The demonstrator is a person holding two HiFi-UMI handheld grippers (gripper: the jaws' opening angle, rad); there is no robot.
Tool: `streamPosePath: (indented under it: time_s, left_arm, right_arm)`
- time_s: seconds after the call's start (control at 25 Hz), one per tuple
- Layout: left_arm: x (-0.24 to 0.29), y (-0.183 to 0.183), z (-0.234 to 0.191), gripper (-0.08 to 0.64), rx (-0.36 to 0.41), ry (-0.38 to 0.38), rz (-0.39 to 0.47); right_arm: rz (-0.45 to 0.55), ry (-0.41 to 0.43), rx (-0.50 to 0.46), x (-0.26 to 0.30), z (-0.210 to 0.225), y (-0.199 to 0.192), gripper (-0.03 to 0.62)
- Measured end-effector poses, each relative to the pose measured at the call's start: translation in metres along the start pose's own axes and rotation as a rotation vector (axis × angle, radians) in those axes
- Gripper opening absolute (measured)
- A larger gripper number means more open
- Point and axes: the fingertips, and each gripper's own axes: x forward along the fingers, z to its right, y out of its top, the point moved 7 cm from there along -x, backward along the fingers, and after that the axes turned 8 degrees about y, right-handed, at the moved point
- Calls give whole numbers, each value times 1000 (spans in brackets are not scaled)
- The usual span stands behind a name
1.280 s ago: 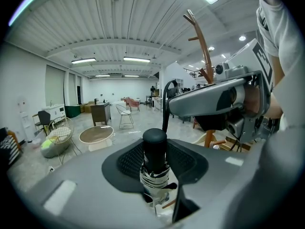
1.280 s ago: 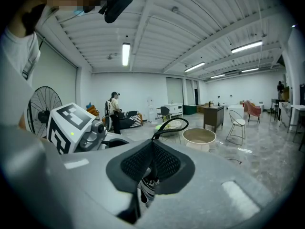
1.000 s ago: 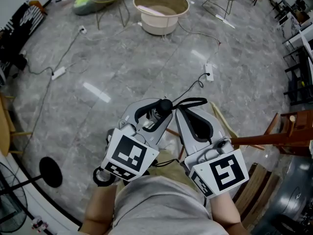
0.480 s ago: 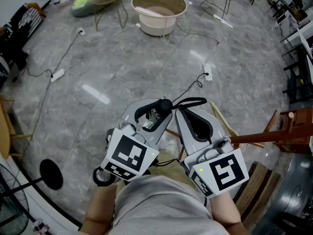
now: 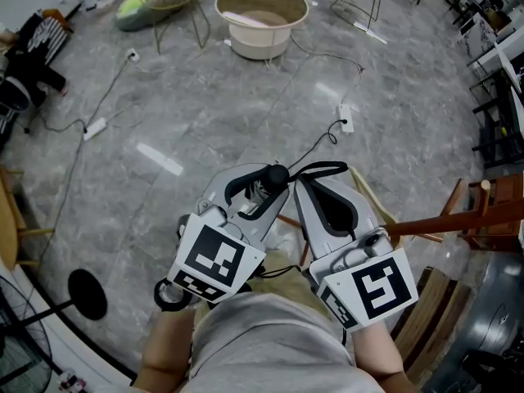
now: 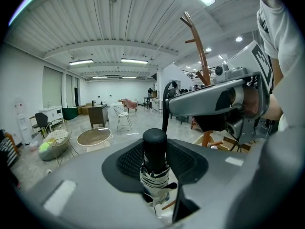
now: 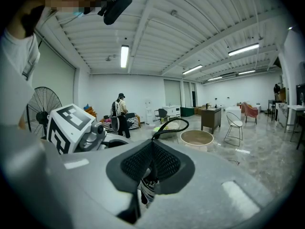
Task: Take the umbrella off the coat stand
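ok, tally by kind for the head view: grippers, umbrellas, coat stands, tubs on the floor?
grippers: 2 (left gripper, right gripper)
umbrella: 1
coat stand: 1
tub: 1
total: 5

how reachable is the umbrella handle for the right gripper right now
Probably not: the right gripper is shut on the strap, and the left gripper already grips the handle, leaving little free.
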Motion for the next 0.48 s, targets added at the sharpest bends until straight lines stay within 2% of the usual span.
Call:
streamPosePath:
  time_s: [0.48]
  left_arm:
    - [-1,-1,2,161,4,0,-5]
  right_arm:
    - [-1,4,0,-2,-1,-2,5]
